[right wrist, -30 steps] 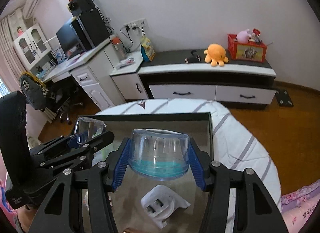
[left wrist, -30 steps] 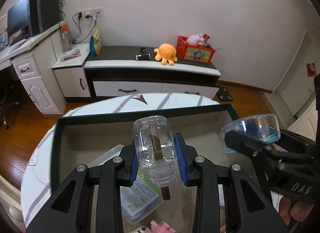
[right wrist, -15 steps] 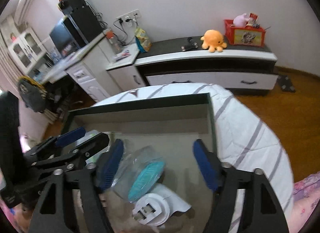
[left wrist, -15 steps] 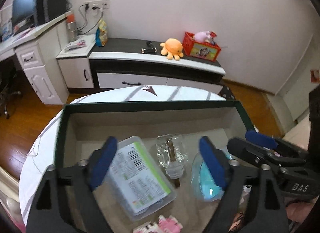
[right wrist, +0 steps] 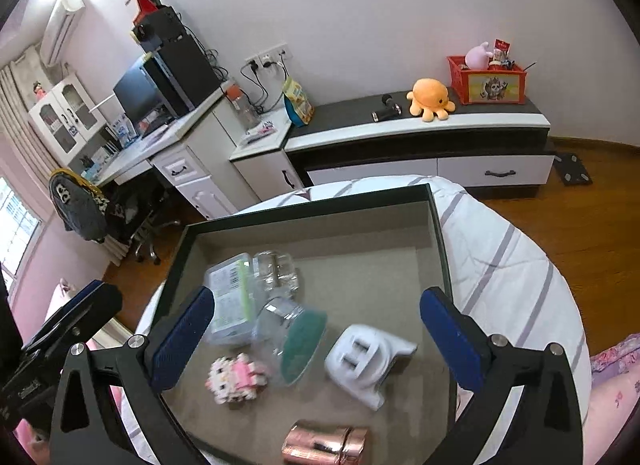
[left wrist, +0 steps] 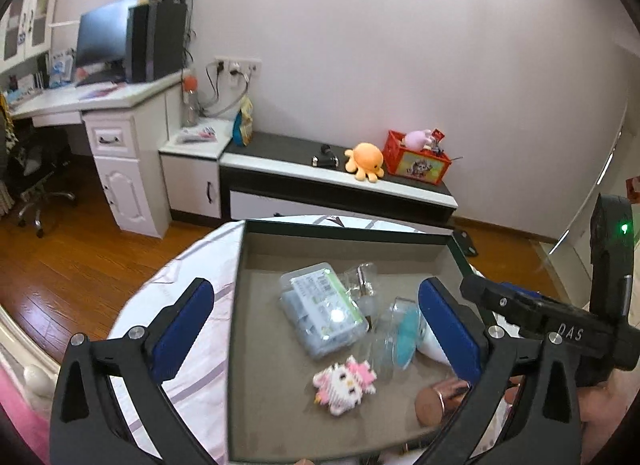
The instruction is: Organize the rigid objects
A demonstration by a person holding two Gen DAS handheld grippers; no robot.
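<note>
A dark-rimmed box (left wrist: pixel 344 230) (right wrist: pixel 308 207) sits on the round striped table. Inside lie a clear plastic case with a green label (left wrist: pixel 322 315) (right wrist: pixel 230 311), a small clear bottle (left wrist: pixel 362 281) (right wrist: pixel 276 273), a clear container with a teal lid (left wrist: pixel 400 339) (right wrist: pixel 292 339) on its side, a white plug-like piece (right wrist: pixel 366 359), a pink-and-white bead figure (left wrist: pixel 346 385) (right wrist: pixel 234 379) and a copper cylinder (left wrist: pixel 440 401) (right wrist: pixel 326 445). My left gripper (left wrist: pixel 316 331) is open and empty above the box. My right gripper (right wrist: pixel 316 339) is open and empty above it too.
The table edge drops to wooden floor on the left (left wrist: pixel 80 265) and right (right wrist: pixel 580 225). A low TV cabinet (left wrist: pixel 340 185) with an orange octopus plush (left wrist: pixel 364 161) and a red crate (left wrist: pixel 416 159) stands behind. A white desk (left wrist: pixel 100 113) is at the left.
Both grippers opened and let go of the clear bottle and the teal-lidded container, which now lie in the box. Both grippers have since pulled back and up.
</note>
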